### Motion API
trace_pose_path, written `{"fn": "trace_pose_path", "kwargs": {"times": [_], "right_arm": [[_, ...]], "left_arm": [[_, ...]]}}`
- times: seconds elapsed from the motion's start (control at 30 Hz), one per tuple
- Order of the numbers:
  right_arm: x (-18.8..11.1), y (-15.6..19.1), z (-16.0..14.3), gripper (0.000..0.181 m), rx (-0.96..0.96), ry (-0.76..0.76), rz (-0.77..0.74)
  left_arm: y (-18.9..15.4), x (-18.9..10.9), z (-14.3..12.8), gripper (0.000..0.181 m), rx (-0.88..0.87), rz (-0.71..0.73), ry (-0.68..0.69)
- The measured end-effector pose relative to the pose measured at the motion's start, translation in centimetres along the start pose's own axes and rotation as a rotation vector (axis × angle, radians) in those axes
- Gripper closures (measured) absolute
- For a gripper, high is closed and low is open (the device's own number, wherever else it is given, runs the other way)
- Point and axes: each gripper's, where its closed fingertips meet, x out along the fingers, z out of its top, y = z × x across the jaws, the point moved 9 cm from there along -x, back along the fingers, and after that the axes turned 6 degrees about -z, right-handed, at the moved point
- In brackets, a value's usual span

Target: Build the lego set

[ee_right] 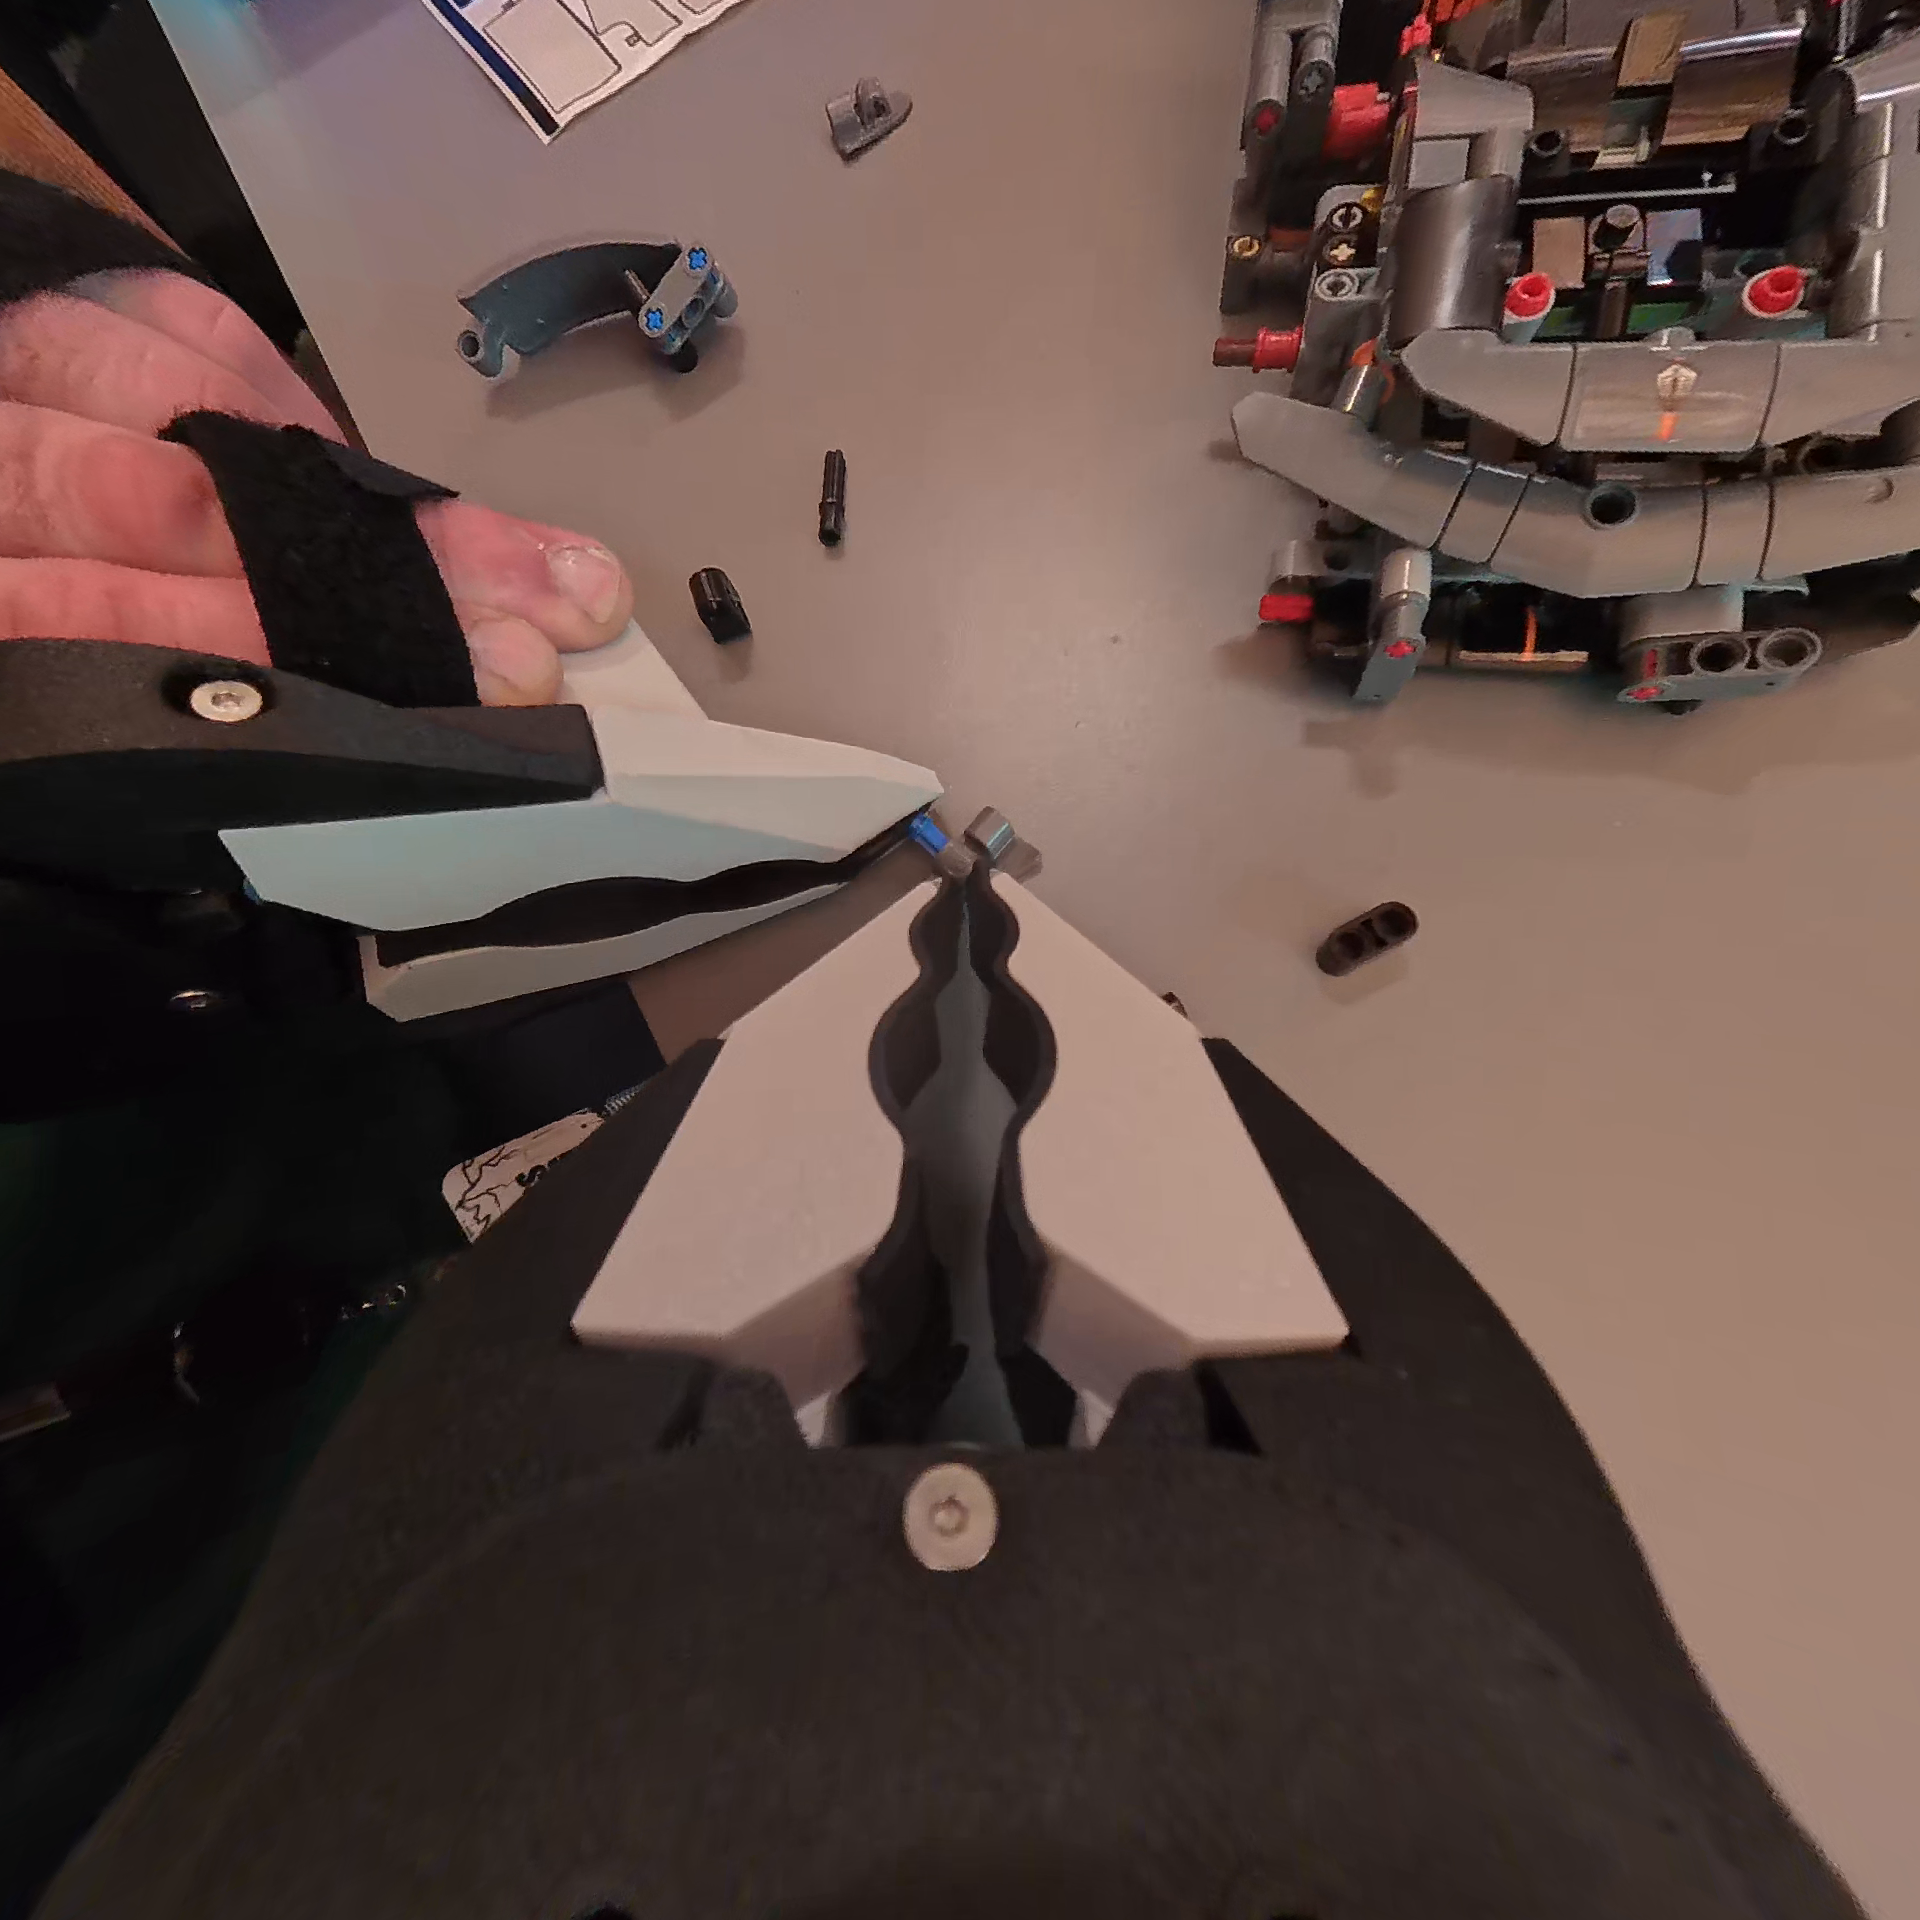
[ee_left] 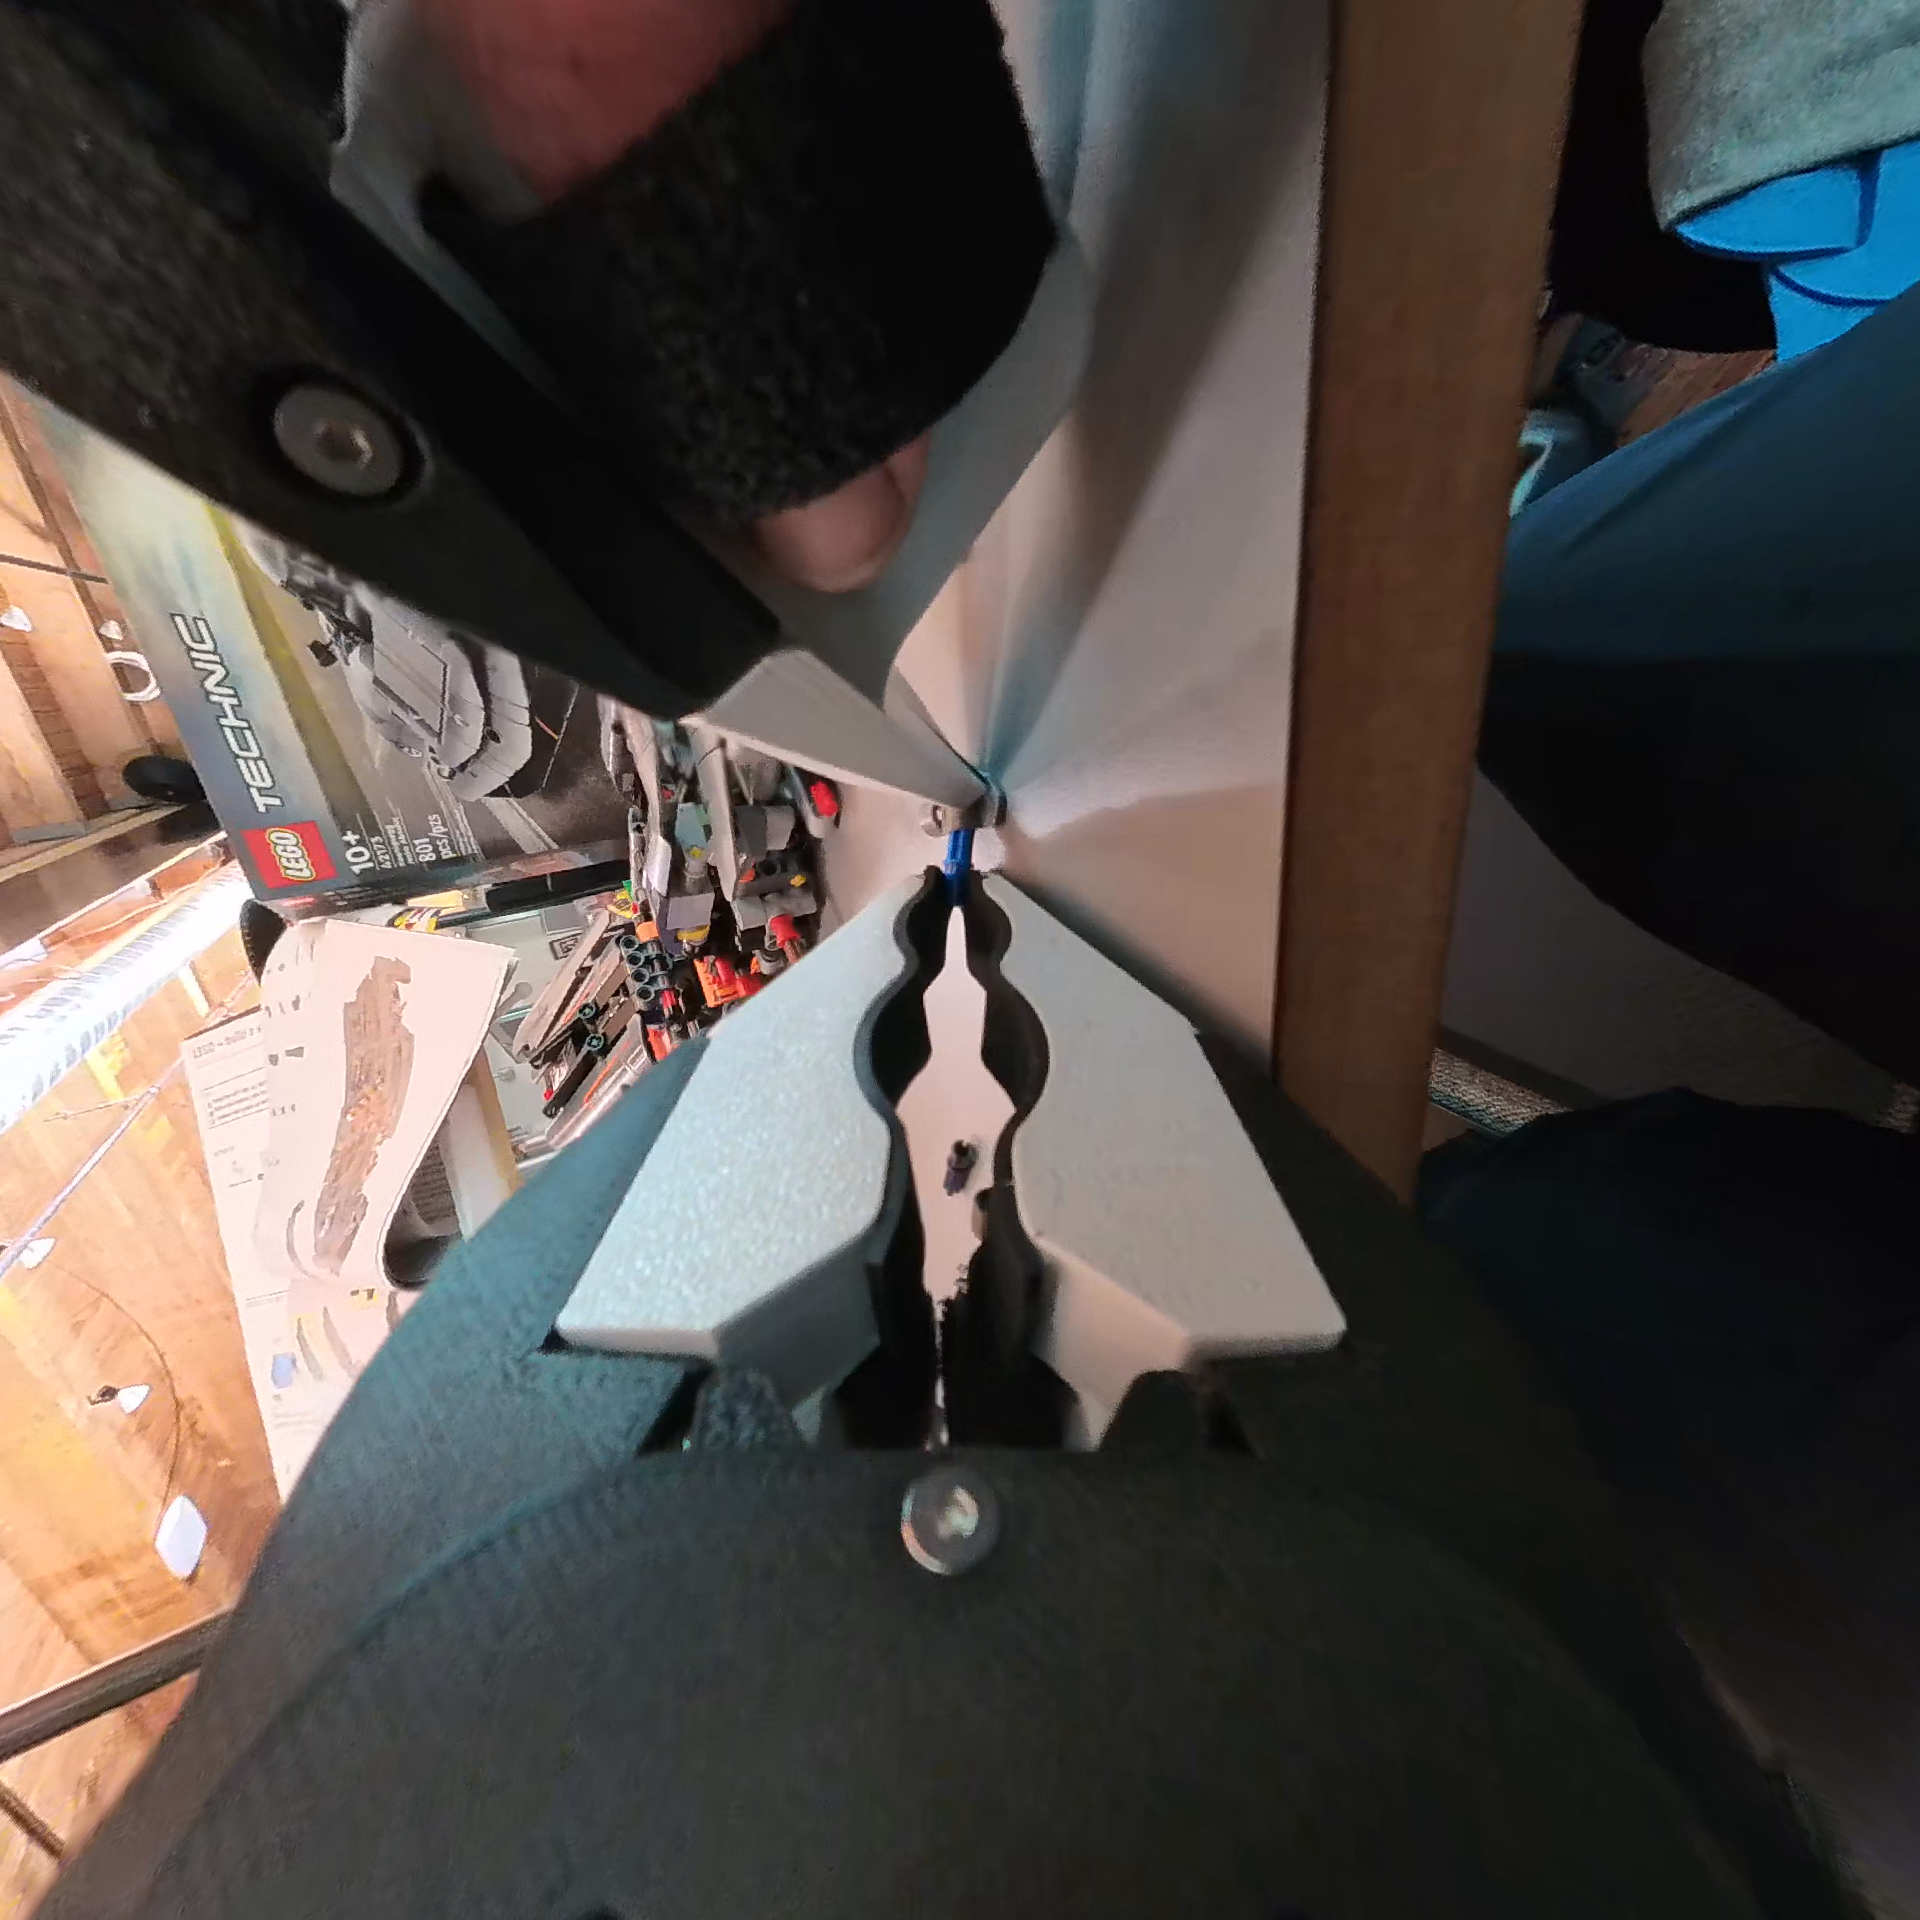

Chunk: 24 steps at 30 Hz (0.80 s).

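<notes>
Two tongs meet tip to tip at frame centre, just above the grey counter (ee_right: 1039, 675). My left tongs (ee_left: 954, 902) are pressed together on a small blue pin (ee_left: 957, 852), which sticks out past the tips; in the right wrist view those left tongs (ee_right: 920, 826) come in from the left edge with my hand (ee_right: 156, 499) strapped on top. My right tongs (ee_right: 961, 881) are pinching a small grey connector (ee_right: 992, 836), and the pin's pale end touches that connector. In the left wrist view the right tongs (ee_left: 977, 800) reach down from upper left, tips right at the pin. Partly built grey car model (ee_right: 1558, 364) sits upper right of the right wrist view, with red pins showing, well apart from the tongs. Loose parts on the counter: curved grey panel with a beam attached (ee_right: 582, 301) upper left, small grey bracket (ee_right: 868, 112) near the top, black pin (ee_right: 831, 497), stubby black connector (ee_right: 719, 603), short black beam (ee_right: 1366, 937) right of centre. Instruction sheet corner (ee_right: 582, 52) at the top edge. The set box (ee_left: 343, 727) and open instruction booklet (ee_left: 364, 1091) are at left of the left wrist view.
</notes>
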Motion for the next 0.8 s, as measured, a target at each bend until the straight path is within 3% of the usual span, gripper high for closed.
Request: {"fn": "trace_pose_path", "kwargs": {"times": [0.2,0.57,0.8], "right_arm": [[0.02,0.16,-0.02,0.181,-0.005,-0.004,-0.013],[-0.22,0.18,-0.04,0.175,-0.052,-0.007,0.003],[-0.4,-0.16,-0.29,0.181,-0.053,0.01,0.027]], "left_arm": [[-0.12,-0.03,0.29,0.181,-0.031,0.013,0.032],[0.29,0.06,-0.33,0.179,-0.079,-0.027,-0.04],[0.26,0.22,-0.67,0.179,-0.111,-0.008,-0.104]]}}
